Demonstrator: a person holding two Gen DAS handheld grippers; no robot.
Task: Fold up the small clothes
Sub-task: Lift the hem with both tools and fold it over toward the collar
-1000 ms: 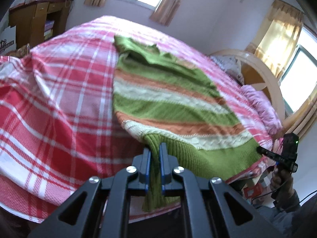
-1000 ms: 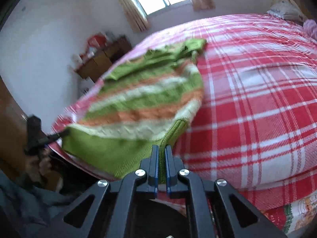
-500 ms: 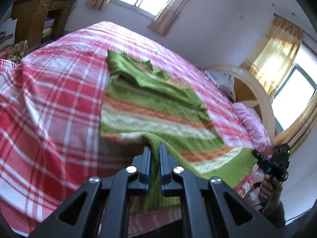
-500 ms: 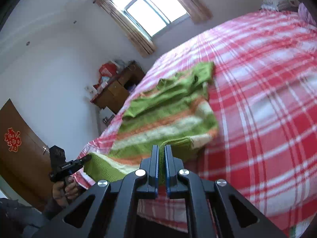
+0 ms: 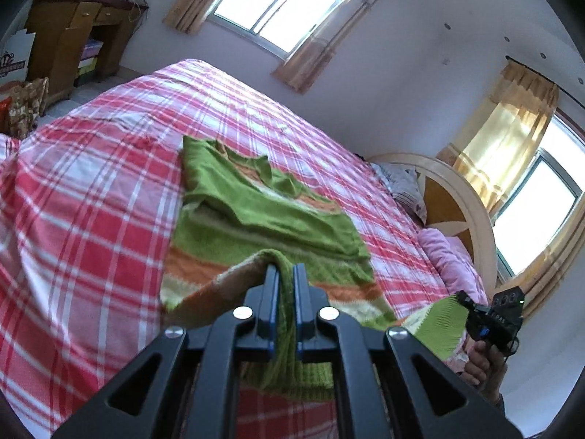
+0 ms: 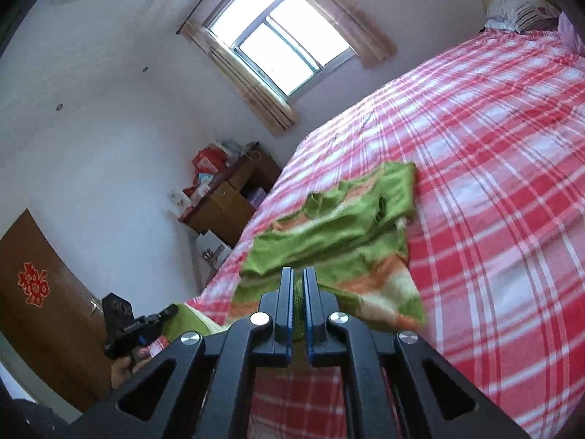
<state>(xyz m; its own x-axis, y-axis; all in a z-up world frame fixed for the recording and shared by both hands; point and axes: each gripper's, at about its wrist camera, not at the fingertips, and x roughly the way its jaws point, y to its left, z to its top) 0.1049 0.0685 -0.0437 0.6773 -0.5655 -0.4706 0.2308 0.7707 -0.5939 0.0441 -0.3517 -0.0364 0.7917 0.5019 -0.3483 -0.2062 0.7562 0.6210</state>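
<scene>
A green sweater (image 5: 256, 216) with orange and cream stripes lies on the bed; it also shows in the right wrist view (image 6: 340, 234). My left gripper (image 5: 286, 272) is shut on one corner of its green ribbed hem, lifted above the bed. My right gripper (image 6: 299, 274) is shut on the other hem corner. The lifted hem hangs over the striped body, which curls up off the bed. Each gripper shows in the other's view: the right one (image 5: 462, 298), the left one (image 6: 166, 312). The sleeves lie folded across the chest.
The bed has a red and white checked sheet (image 5: 91, 197). A round wooden headboard (image 5: 449, 190) and pink pillows (image 5: 449, 256) are at its head. A wooden cabinet (image 5: 69, 33) stands by the wall, a brown door (image 6: 40, 303) beyond it.
Both grippers have risen and moved forward over the sweater with the hem in them. The lower part of the sweater has come up off the bed edge and bends toward the collar.
</scene>
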